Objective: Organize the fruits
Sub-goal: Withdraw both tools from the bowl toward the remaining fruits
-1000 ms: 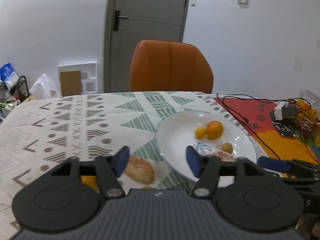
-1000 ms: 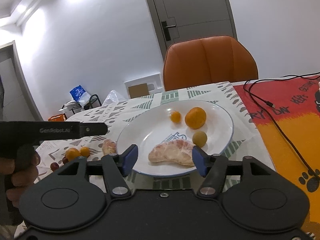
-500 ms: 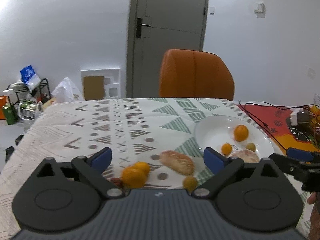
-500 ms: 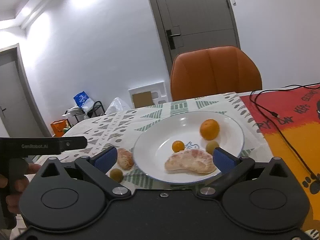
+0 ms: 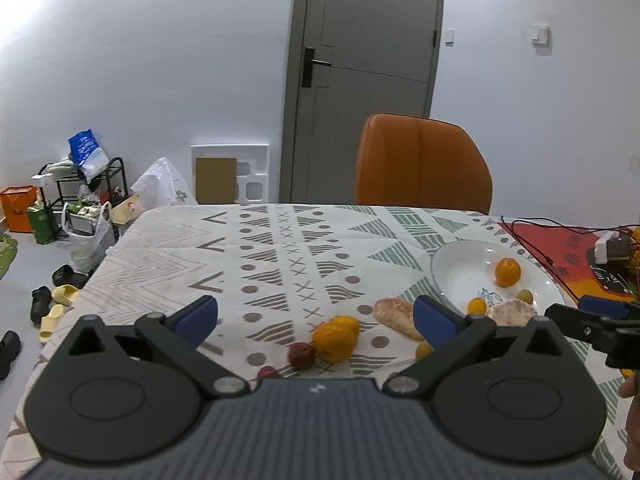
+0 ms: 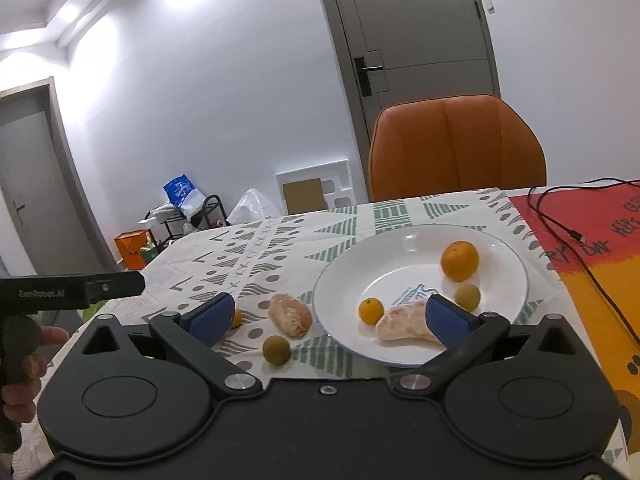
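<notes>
both tools have just been spreading their blue tips, and now the left tool [image 5: 314, 316] and the right tool [image 6: 330, 316] are wide apart with nothing pinched in them. the white plate [image 6: 516, 280] sits on the tabletop [image 5: 240, 248], at the right in both views, and it holds a big orange [image 6: 460, 261], a tiny orange [image 6: 371, 311], a green ball fruit [image 6: 468, 297] and a peeled pink piece [image 6: 404, 324]. more fruit is not on the plate yet: another peeled piece [image 5: 396, 316] just left of the plate, a bumpy orange fruit [image 5: 335, 338] with a small red fruit [image 5: 301, 354] touching it low in the middle of the left view, and a green round fruit [image 6: 276, 349]. i think the round ones could roll off if a tip bumps them, because nothing stops them. the soft peeled piece could squash or tear if it is squeezed hard. that piece on the cloth lies flat, and its long side runs from upper left to lower right in both views.
</notes>
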`<action>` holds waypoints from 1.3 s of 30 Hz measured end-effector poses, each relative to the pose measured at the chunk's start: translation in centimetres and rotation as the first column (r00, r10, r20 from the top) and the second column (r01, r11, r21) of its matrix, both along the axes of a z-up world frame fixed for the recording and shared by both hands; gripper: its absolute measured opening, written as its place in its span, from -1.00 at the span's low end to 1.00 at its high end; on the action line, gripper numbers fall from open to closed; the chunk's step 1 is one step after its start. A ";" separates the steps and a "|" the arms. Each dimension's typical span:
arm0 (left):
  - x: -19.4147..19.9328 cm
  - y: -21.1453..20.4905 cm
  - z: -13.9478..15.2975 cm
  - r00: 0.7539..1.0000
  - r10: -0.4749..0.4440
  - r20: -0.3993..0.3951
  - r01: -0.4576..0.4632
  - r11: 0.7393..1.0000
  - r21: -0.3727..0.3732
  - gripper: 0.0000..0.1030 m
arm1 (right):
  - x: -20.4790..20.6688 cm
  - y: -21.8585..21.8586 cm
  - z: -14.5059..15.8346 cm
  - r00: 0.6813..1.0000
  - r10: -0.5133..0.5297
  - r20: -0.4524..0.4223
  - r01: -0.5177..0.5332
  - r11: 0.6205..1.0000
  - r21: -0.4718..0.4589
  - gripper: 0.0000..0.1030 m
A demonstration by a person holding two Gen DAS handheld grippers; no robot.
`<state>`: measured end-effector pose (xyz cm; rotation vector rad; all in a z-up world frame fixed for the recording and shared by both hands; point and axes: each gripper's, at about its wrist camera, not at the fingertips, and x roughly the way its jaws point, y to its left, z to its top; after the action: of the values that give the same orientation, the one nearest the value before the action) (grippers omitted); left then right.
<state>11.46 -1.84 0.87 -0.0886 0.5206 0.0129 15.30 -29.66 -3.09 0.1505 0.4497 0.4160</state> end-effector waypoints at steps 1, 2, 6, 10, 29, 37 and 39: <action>-0.2 0.2 0.0 1.000 0.002 -0.001 -0.002 1.000 -0.004 1.00 | 0.0 0.2 0.1 1.000 0.002 -0.001 -0.002 1.000 -0.001 1.00; -0.3 0.5 0.0 1.000 0.005 -0.002 -0.005 1.000 -0.007 1.00 | -0.1 0.3 0.1 1.000 0.005 -0.003 -0.005 1.000 0.000 1.00; -1.0 1.4 -0.1 1.000 0.014 -0.004 -0.014 1.000 -0.014 1.00 | -0.3 1.0 0.4 1.000 0.018 -0.002 -0.018 1.000 -0.007 1.00; -1.2 2.4 -0.4 0.999 0.040 -0.018 -0.041 0.999 -0.021 1.00 | -0.7 1.5 0.7 0.999 0.036 0.010 -0.035 0.999 -0.018 1.00; -1.4 5.4 -2.8 0.996 0.079 -0.040 -0.082 0.993 -0.084 0.72 | -0.4 5.3 0.1 0.987 0.163 -0.018 -0.163 0.985 -0.049 0.62; 0.0 4.9 -4.7 0.995 0.057 -0.085 -0.066 0.993 -0.101 0.47 | 0.2 6.8 -0.8 0.978 0.202 -0.053 -0.205 0.976 -0.067 0.36; 0.3 4.7 -5.2 0.994 0.050 -0.095 -0.059 0.993 -0.104 0.43 | 0.4 7.0 -0.9 0.977 0.207 -0.057 -0.210 0.975 -0.067 0.36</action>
<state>11.80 2.91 -4.36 -0.2070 0.6111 0.0428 15.69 -22.65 -4.04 0.0433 0.5307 0.6025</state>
